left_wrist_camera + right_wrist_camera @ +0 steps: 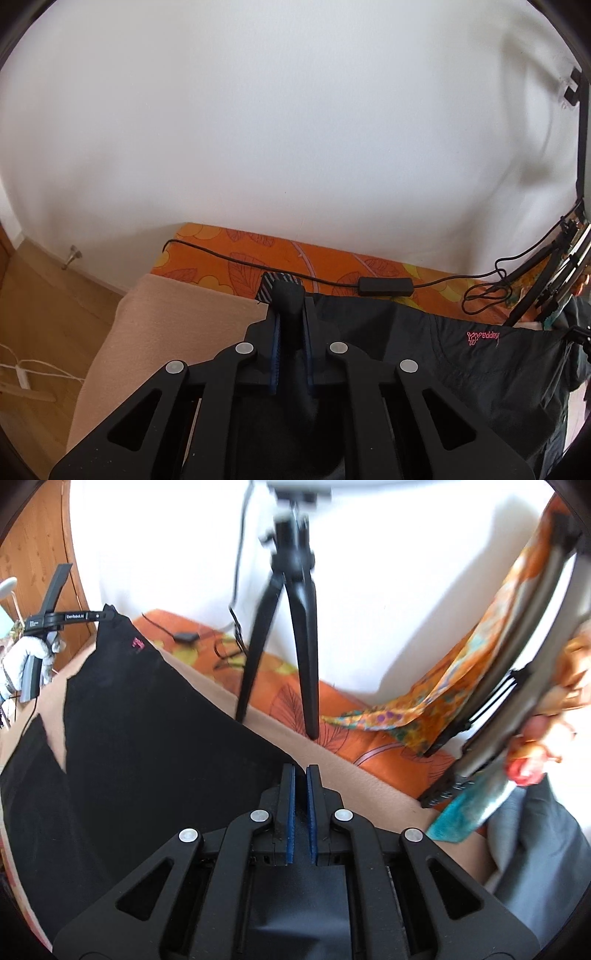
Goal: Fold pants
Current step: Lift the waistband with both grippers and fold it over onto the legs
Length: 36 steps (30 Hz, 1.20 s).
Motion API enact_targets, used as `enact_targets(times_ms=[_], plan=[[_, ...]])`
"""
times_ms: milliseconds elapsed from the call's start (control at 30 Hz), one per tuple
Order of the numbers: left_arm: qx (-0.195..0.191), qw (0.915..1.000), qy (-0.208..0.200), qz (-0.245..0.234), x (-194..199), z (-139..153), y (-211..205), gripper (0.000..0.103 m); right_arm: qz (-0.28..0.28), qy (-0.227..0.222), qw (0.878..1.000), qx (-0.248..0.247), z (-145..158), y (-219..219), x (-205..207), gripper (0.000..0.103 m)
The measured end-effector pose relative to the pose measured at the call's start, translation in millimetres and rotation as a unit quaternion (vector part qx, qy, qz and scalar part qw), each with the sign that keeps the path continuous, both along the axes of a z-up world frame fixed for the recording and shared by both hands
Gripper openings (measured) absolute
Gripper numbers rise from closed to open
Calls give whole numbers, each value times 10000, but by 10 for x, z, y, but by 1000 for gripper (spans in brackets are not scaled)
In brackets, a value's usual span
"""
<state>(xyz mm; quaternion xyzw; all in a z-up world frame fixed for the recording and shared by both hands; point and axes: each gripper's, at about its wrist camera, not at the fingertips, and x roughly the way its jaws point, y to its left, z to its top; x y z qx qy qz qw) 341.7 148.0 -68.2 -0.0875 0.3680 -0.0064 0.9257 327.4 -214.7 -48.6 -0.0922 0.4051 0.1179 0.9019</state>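
The black pants [461, 369] with a small pink logo hang stretched between both grippers above a beige blanket [177, 325]. My left gripper [290, 295] is shut on a bunched corner of the pants. In the right wrist view the pants [147, 738] spread to the left, and the left gripper [107, 614] holds their far corner up. My right gripper [301, 771] has its blue pads nearly together on the pants' near edge; the fabric between the pads is mostly hidden.
An orange leaf-patterned sheet [314, 266] lies behind the blanket with a black cable and adapter [384, 286] on it. A black tripod [288, 627] stands on the bed by the white wall. A colourful cloth over a folded frame [498, 664] leans at the right. Wooden floor [48, 295] lies to the left.
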Motion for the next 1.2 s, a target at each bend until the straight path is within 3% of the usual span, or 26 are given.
enact_targets(times_ms=[367, 567, 933, 1200], plan=[[-191, 9986, -483, 119, -860, 467, 106, 7, 76, -606, 9981, -3, 714, 280, -888, 6], [-245, 9974, -656, 169, -1470, 577, 163, 7, 146, -810, 9966, 8, 848, 559, -1496, 6], [-305, 9968, -688, 255, -2504, 330, 169, 7, 186, -867, 9960, -94, 676, 873, -2502, 5], [-503, 9966, -496, 417, -3060, -154, 213, 7, 223, -691, 9973, -120, 288, 1047, -3000, 5]])
